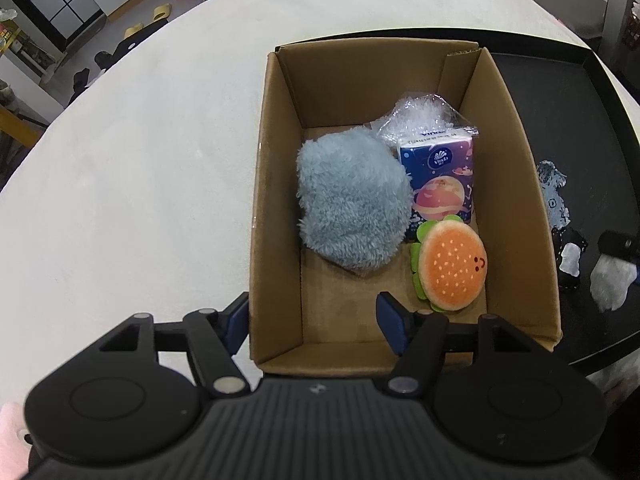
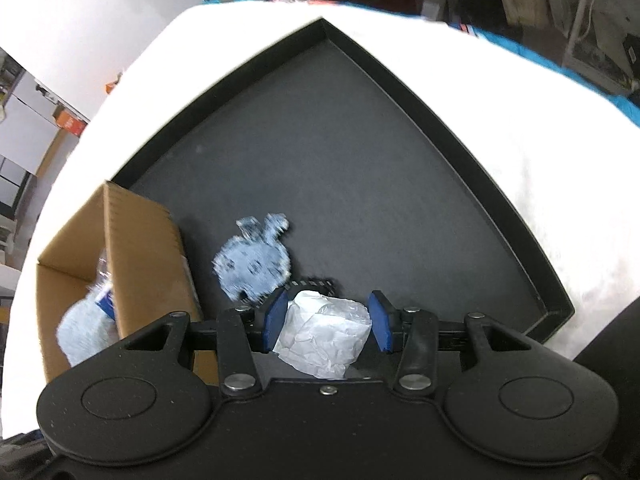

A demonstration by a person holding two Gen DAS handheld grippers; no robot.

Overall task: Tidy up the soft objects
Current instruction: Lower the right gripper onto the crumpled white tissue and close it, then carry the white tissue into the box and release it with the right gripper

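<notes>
Box holds grey plush, tissue pack, burger toy; right gripper clamps white wad, blue patch remains on tray; left gripper open, empty.

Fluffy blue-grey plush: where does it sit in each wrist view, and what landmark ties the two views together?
Left wrist: fluffy blue-grey plush fills the box's left half, beside the tissue pack.
Right wrist: lower left, partly hidden behind the box wall.
Shared landmark: the cardboard box.

text: "Vinda" | on: blue tissue pack | place: inside the cardboard box | other words: none readable
</notes>
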